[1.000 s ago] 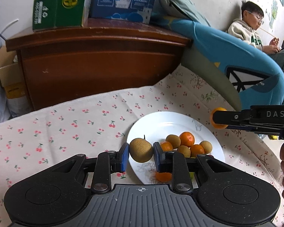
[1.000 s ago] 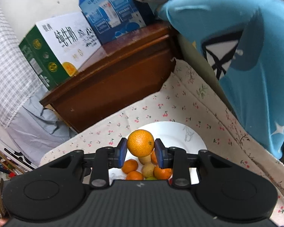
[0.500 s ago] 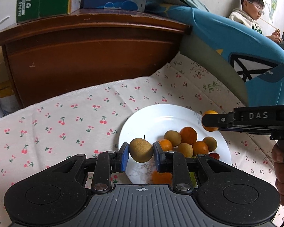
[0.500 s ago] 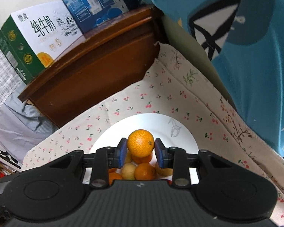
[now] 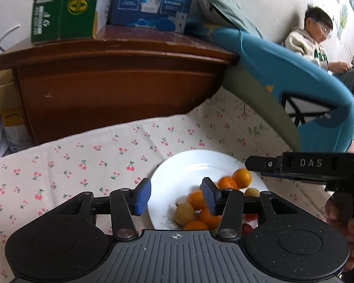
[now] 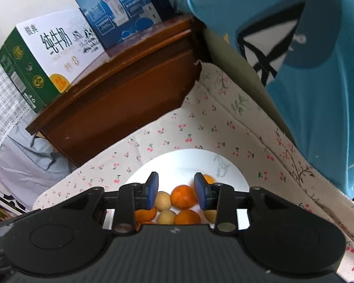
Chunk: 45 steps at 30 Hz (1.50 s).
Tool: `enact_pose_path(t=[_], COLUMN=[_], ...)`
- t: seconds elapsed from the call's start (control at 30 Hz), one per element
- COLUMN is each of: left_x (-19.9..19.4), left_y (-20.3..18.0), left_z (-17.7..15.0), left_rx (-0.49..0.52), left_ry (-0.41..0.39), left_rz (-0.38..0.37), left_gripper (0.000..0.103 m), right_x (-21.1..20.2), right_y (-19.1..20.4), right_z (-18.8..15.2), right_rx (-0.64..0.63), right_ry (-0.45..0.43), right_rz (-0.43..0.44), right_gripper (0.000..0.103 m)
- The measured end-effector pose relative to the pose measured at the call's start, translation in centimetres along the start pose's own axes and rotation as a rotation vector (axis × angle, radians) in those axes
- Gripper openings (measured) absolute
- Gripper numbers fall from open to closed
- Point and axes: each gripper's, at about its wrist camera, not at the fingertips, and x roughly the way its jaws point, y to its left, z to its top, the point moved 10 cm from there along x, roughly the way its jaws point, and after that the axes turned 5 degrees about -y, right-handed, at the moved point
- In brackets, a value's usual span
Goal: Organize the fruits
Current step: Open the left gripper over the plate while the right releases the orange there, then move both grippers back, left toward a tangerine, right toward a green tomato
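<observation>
- Fruits: round oranges and tan, smooth-looking ones, piled at 5 o'clock on the white plate.
- Left gripper: fingers opening, nothing between them.
- Right gripper: fingers opening above the pile, apparently empty.
- Cherry-print cloth underneath.

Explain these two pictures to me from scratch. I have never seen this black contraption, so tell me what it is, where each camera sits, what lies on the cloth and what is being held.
There is no robot here. A person holds a two-finger gripper in each hand, and a wide-angle camera on each gripper looks forward along its fingers. The black shape across the bottom of each picture is that gripper's own body.

One picture is from the left gripper. The other is from the right gripper, which also shows from the side in the left view.

On the cherry-print cloth stands a white plate with small oranges and brownish-yellow fruits.

Neither gripper holds anything: both sets of blue-padded jaws are opening above the plate, with nothing gripped between them.
</observation>
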Motion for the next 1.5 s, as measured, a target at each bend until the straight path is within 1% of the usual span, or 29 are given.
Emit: enact_pose_path(t=[0.03,0.1,0.23,0.4,0.6,0.8,0.93,1.07,1.2,1.4,1.5], left_x=[-0.3,-1.0,-2.7,-4.2,-5.8,-7.4,-8.3,-8.8,-9.8,-10.9,-11.1], left_y=[0.2,0.6,1.5,2.7,3.9,4.9,5.4,5.9,7.1,9.8,10.5], left_z=[0.2,0.5,0.8,-0.3,-1.9,-2.9,-3.5,-4.2,-4.7,-5.2,-5.7], left_rx=[-0.005,-0.013,-0.021,-0.020,-0.011,-0.013,-0.013,-0.013,-0.028,-0.083,-0.091], left_ry=[-0.003,-0.005,-0.020,0.006,0.036,0.042,0.048,0.056,0.057,0.058,0.067], left_rz=[0.004,0.021,0.053,0.100,0.137,0.166,0.182,0.199,0.234,0.279,0.290], left_gripper=[0.050,0.051,0.064,0.065,0.065,0.066,0.070,0.071,0.075,0.075,0.075], right_x=[-0.2,-0.7,-1.7,-3.1,-4.3,-5.1,-5.5,-5.7,-5.7,-5.3,-5.0], right_y=[0.2,0.7,1.5,3.1,4.9,6.4,7.1,7.8,8.7,10.6,11.4], right_z=[0.1,0.1,-0.2,-1.1,-3.1,-5.4,-6.7,-8.2,-9.9,-12.3,-13.5], right_rx=[-0.002,-0.010,-0.002,-0.034,-0.061,-0.098,-0.121,-0.140,-0.172,-0.251,-0.289], right_ry=[-0.004,-0.013,-0.014,-0.011,0.000,0.024,0.039,0.061,0.086,0.125,0.145], right_rz=[0.008,0.014,0.046,0.076,0.105,0.127,0.137,0.153,0.172,0.209,0.222], right_gripper=[0.035,0.035,0.035,0.035,0.035,0.035,0.035,0.035,0.035,0.035,0.035])
